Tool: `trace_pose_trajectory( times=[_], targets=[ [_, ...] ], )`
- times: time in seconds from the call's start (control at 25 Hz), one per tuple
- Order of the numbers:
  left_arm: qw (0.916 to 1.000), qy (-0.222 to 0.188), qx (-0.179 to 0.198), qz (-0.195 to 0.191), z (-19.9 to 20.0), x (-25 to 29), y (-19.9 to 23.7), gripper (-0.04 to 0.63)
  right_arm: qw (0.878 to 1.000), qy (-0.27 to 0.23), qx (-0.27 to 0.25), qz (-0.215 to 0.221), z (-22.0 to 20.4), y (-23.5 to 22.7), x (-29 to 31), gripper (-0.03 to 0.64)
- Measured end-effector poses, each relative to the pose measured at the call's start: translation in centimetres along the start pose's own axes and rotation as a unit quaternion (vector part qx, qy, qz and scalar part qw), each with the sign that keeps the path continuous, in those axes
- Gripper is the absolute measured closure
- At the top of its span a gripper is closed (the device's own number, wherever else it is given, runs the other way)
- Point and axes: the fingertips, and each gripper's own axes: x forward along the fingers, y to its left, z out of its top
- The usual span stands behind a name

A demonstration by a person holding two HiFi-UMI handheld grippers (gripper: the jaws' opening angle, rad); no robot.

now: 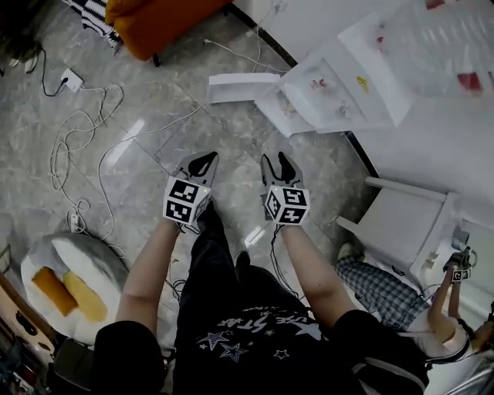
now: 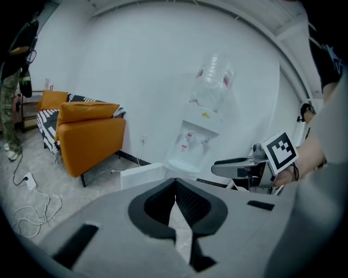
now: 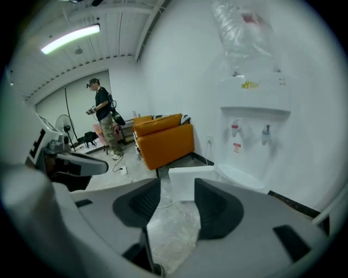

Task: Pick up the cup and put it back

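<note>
No cup shows in any view. Both grippers are held side by side in the air over the grey stone floor [image 1: 154,131], pointing toward a white water dispenser [image 1: 340,85]. My left gripper [image 1: 202,162] has its jaw tips touching, with nothing between them [image 2: 175,182]. My right gripper [image 1: 278,163] stands with a gap between its black pads and nothing in it; only floor shows through [image 3: 178,187]. In the left gripper view the right gripper [image 2: 239,167] shows at the right. The dispenser [image 3: 253,119] carries an upturned clear bottle.
A white box [image 1: 243,86] lies on the floor beside the dispenser. An orange sofa [image 1: 162,19] stands at the back left. White cables [image 1: 77,139] and a power strip [image 1: 71,78] trail over the floor. A white chair [image 1: 409,224] and another person [image 1: 386,293] are at the right.
</note>
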Motion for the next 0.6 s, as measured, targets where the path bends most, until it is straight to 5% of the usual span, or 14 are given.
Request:
trace_pose_trajectory(
  times=[0.28, 0.48, 0.6],
  targets=[
    [0.9982, -0.032, 0.003, 0.051, 1.2, -5.2, -5.6, 0.586, 0.996, -0.069, -0.035, 0.043, 2.9, 0.4, -8.1, 0.428],
    [0.9943, -0.056, -0.007, 0.090, -0.1, -8.8, -11.5, 0.586, 0.996, -0.077, -0.026, 0.045, 0.8, -1.6, -16.9, 0.522],
    [0.9947, -0.063, -0.018, 0.079, -0.5, -10.6, -15.9, 0.586, 0.995, -0.095, -0.011, 0.039, 0.0, -2.3, -21.5, 0.609]
  ],
)
